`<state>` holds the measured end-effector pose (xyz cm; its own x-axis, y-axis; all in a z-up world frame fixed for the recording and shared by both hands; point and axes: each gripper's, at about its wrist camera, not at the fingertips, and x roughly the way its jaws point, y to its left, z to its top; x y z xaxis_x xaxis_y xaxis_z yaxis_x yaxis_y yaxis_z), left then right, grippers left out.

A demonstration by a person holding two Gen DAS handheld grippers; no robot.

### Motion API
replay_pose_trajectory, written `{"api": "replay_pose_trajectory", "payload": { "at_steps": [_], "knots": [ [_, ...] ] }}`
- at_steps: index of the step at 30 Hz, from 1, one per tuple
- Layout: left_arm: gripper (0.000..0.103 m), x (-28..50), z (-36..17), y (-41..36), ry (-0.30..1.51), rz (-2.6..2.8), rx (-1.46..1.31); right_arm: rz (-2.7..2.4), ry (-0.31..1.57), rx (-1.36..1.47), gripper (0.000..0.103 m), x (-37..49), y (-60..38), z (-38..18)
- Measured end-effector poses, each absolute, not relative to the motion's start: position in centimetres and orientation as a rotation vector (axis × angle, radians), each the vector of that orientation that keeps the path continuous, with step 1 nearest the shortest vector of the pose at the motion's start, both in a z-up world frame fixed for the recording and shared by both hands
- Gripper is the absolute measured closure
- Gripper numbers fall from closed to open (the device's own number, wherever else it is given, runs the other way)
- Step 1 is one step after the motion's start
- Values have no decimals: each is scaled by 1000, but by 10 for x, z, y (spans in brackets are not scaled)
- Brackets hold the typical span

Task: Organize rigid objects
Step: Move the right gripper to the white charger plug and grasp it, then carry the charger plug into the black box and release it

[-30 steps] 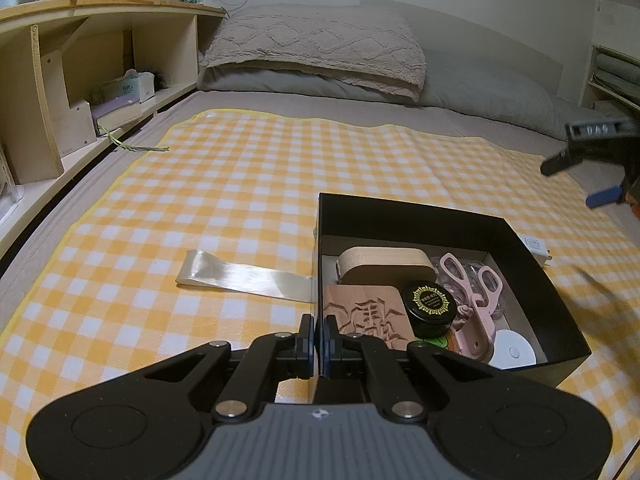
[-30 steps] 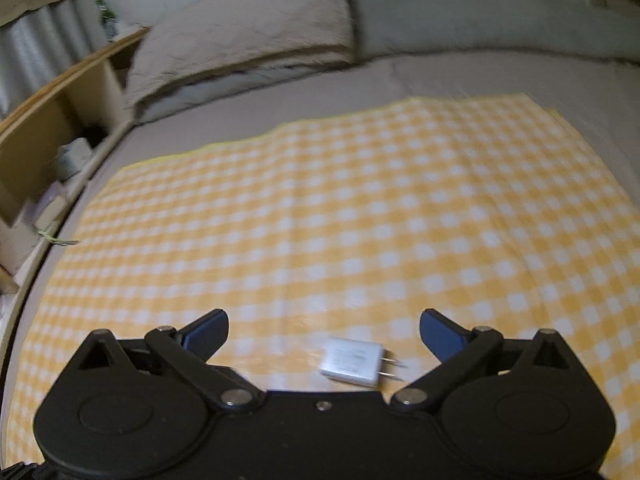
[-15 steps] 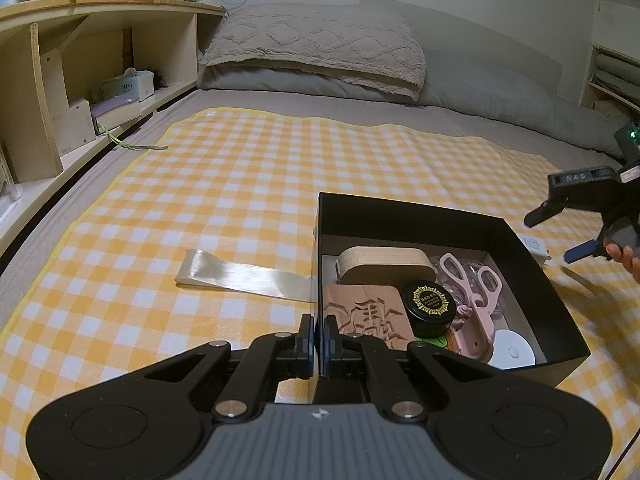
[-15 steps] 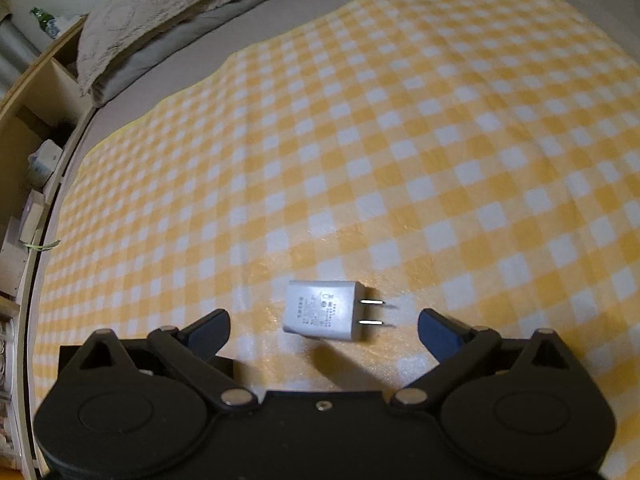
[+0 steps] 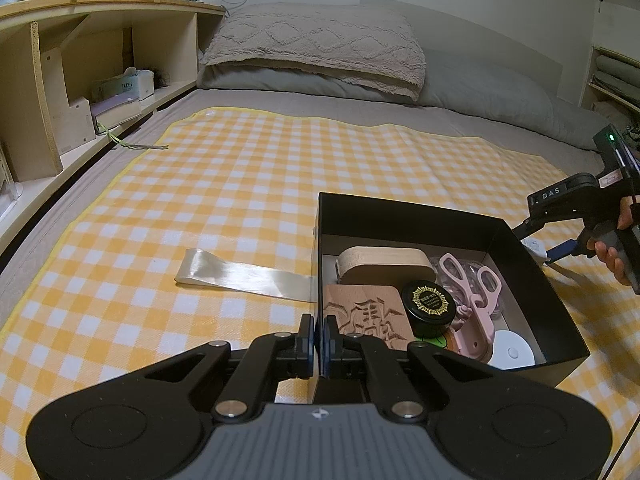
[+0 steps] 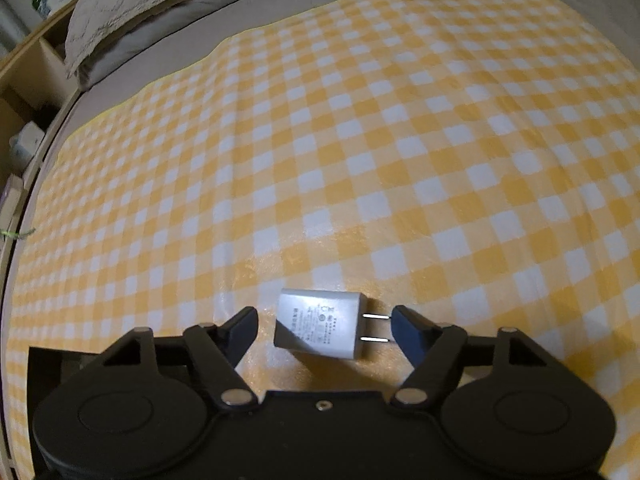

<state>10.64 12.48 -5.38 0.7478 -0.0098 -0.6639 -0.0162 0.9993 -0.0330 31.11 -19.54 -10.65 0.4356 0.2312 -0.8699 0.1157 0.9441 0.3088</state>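
A white charger plug (image 6: 320, 324) lies flat on the yellow checked cloth, its two prongs pointing right. My right gripper (image 6: 324, 326) is open and low over it, one finger on each side, not touching. In the left wrist view the right gripper (image 5: 540, 240) sits just beyond the right wall of a black box (image 5: 400, 210), with the plug (image 5: 534, 246) partly hidden. My left gripper (image 5: 319, 334) is shut on the box's near-left wall. The box holds a wooden block (image 5: 384, 264), a carved wooden board (image 5: 366, 316), a black round tin (image 5: 428, 304), pink scissors (image 5: 472, 284) and a white disc (image 5: 512, 354).
A clear plastic strip (image 5: 244, 276) lies on the cloth left of the box. A wooden shelf unit (image 5: 80, 72) runs along the left of the bed. Pillows (image 5: 316, 48) lie at the head. The cloth (image 6: 360, 140) stretches away beyond the plug.
My right gripper has come down and forward over the plug, so the plug now lies between its fingers, which have narrowed. The left gripper and the box have not moved.
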Motion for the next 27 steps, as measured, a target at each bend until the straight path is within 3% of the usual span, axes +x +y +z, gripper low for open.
{"api": "replay_pose_trajectory", "payload": {
  "at_steps": [4,13,27],
  "knots": [
    [98,106,-54,125,726,3,-37,36,1133,311,37,314,-189,-107],
    [98,106,-54,125,726,3,-37,25,1123,242,38,314,-168,-99],
    [98,106,-54,125,726,4,-38,344,975,447,38,245,-141,13]
  ]
}}
